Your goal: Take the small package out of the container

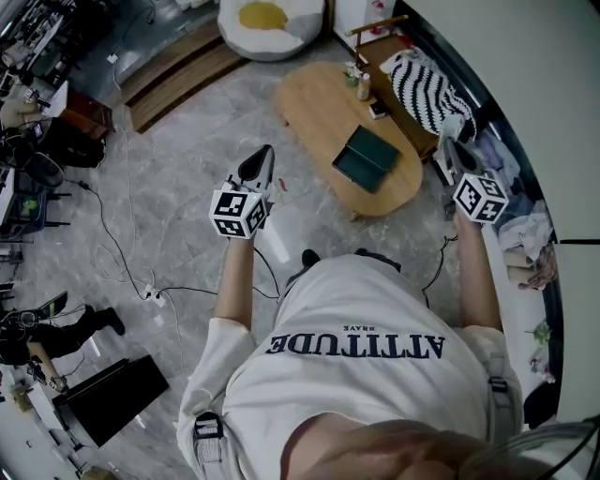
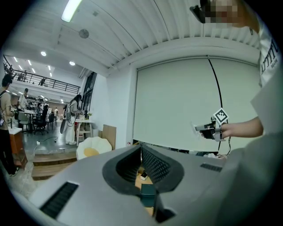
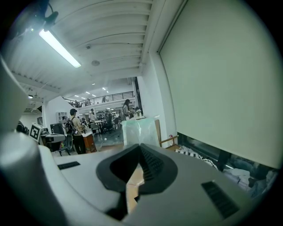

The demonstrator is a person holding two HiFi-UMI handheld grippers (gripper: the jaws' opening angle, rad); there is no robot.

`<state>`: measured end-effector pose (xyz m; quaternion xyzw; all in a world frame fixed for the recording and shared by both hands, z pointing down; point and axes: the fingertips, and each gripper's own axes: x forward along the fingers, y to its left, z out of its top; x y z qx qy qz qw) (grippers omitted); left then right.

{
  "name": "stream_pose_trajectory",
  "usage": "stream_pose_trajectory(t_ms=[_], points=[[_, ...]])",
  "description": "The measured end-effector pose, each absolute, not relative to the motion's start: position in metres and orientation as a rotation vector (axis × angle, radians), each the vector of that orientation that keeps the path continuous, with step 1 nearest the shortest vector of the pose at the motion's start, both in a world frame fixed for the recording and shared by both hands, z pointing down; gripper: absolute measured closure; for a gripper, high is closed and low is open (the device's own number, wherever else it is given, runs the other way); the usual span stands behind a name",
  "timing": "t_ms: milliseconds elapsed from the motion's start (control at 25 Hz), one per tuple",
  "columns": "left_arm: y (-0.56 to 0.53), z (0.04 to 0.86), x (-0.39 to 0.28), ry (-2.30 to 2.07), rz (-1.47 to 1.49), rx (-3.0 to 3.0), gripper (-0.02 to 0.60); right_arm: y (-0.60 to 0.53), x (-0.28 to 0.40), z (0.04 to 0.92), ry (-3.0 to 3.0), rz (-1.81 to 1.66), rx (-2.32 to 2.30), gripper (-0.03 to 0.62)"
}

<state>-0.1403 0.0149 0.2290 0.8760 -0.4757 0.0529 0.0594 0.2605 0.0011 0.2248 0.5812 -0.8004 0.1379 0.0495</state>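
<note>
I stand over a pale oval wooden table (image 1: 314,108) with a dark green flat container (image 1: 367,157) on it. No small package can be made out from here. My left gripper (image 1: 263,153) is held up in the air, short and left of the table, jaws shut and empty. My right gripper (image 1: 447,148) hovers off the table's right end, also shut with nothing in it. In the left gripper view the jaws (image 2: 141,148) meet at the tip, and the green container (image 2: 148,194) shows low between them. In the right gripper view the jaws (image 3: 140,148) are closed too.
A bottle (image 1: 363,86) and small items stand at the table's far end. A striped cushion (image 1: 427,89) lies on a chair beyond it. An egg-shaped beanbag (image 1: 270,21), wooden steps (image 1: 178,70) and floor cables (image 1: 150,291) lie to the left. People stand far off.
</note>
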Motion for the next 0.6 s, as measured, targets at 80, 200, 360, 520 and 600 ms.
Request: stream_pose_trajectory(t_ms=[80,200,360,520,600], points=[[0.013,0.228,-0.142,-1.442,0.159,2.653,0.558,0.000,0.257,0.223,-2.442,0.419,1.767,0.574],[0.011,0.225,-0.146,-1.444,0.152,2.653,0.558,0.000,0.253,0.221,-2.445,0.415,1.762,0.574],[0.008,0.224,-0.146,-1.445,0.141,2.656,0.558,-0.001,0.253,0.220,-2.447,0.410,1.760,0.574],[0.003,0.223,-0.149,-1.451,0.132,2.655,0.558,-0.002,0.251,0.219,-2.446,0.408,1.754,0.574],[0.001,0.221,-0.152,-1.458,0.126,2.650,0.558,-0.003,0.250,0.218,-2.446,0.406,1.751,0.574]])
